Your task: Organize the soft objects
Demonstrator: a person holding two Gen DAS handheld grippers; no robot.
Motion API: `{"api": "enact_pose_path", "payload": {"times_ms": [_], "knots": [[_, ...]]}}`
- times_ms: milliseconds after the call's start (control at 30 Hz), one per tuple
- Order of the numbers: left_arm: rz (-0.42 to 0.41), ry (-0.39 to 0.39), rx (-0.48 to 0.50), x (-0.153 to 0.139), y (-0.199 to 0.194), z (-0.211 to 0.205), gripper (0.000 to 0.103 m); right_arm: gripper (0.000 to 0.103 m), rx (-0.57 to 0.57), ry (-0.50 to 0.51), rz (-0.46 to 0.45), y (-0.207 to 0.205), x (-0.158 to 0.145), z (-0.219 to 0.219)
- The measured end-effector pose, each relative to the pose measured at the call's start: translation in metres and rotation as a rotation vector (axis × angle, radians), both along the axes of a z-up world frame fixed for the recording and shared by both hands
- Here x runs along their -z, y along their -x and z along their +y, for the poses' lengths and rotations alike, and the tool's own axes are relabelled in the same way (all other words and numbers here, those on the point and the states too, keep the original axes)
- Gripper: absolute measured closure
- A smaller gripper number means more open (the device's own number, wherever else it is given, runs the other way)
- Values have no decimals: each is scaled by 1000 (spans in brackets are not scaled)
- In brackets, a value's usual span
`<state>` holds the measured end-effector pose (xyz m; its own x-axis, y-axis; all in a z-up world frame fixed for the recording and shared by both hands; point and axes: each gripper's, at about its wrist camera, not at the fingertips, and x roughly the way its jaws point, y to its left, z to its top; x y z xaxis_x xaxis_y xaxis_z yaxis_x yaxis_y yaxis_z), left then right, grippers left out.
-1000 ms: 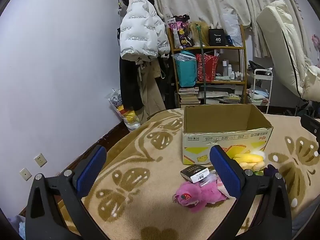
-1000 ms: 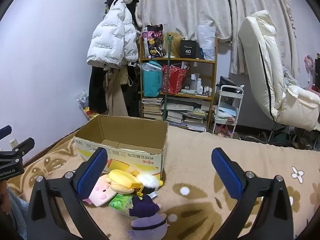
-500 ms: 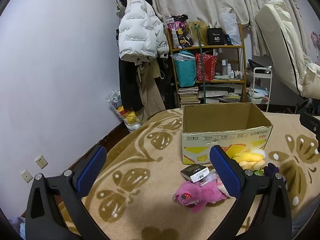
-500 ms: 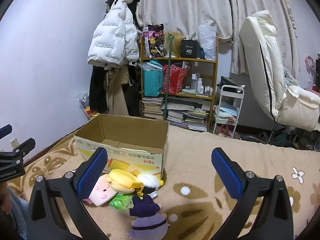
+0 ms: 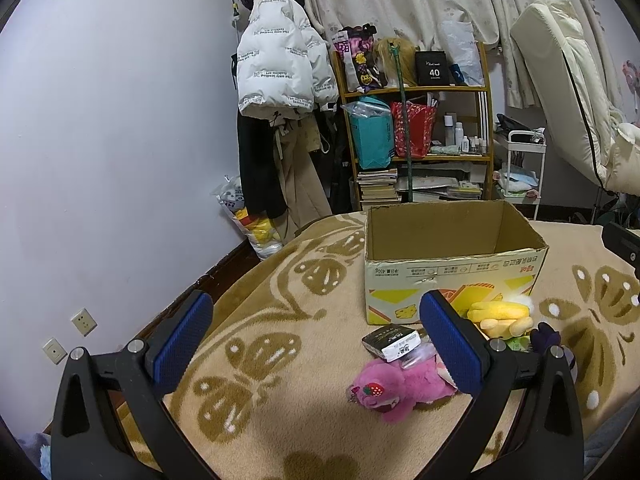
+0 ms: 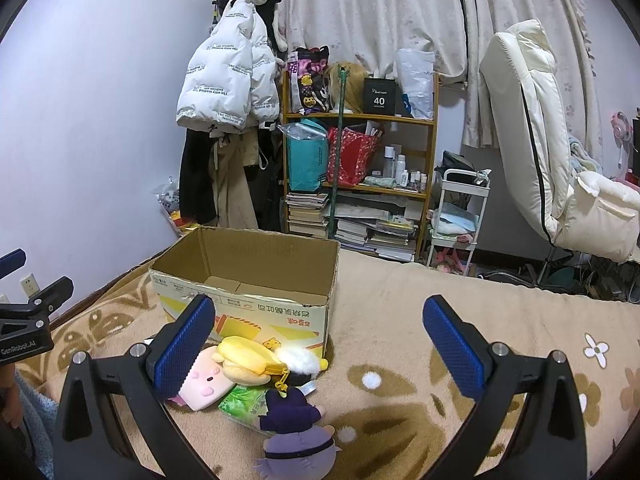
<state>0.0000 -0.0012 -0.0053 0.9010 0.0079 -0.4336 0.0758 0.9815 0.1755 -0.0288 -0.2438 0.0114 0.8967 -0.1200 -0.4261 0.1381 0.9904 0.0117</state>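
With the cardboard box [image 5: 452,264] taken as the landmark, the scene reads as follows, from left to right.

Left wrist view: the left gripper [image 5: 316,332] hovers above the patterned blanket [image 5: 260,360], to the near left of the box. Its blue pads [image 5: 182,342] are spread wide and grip nothing. A pink plush [image 5: 394,386] lies on the blanket in front of the box's near left corner, with a small dark packet [image 5: 394,340] between it and the box wall. A yellow plush [image 5: 498,314] lies just beside the box's front wall, toward its right end. A purple plush [image 5: 546,334] lies nearer than the yellow plush, partly hidden behind the right finger.

Right wrist view: the right gripper [image 6: 318,336] hovers in front of the box's right corner. Its fingers are spread wide and hold nothing. A pale pink plush [image 6: 202,380] lies in front of the box, partly behind the left finger. The yellow plush [image 6: 246,358] rests against the box's front wall, overlapping the pale pink plush. A white pompom [image 6: 300,360] sits just beside the yellow plush, near the box's right corner. A green packet [image 6: 240,400] lies nearer than the yellow plush. The purple plush [image 6: 298,436] lies nearest the camera, overlapping the green packet.

The box stands open on the blanket; the visible part of its interior holds no plush. A bookshelf [image 6: 360,184] stands behind the box, and a white jacket [image 6: 226,84] hangs to the shelf's left.
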Motion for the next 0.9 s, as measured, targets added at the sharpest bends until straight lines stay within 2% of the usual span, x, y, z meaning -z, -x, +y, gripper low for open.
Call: {"api": "enact_pose_path", "payload": {"times_ms": [900], "knots": [[5, 2, -7, 2, -2, 1, 1, 0, -1, 0, 3, -1, 1, 1]]}}
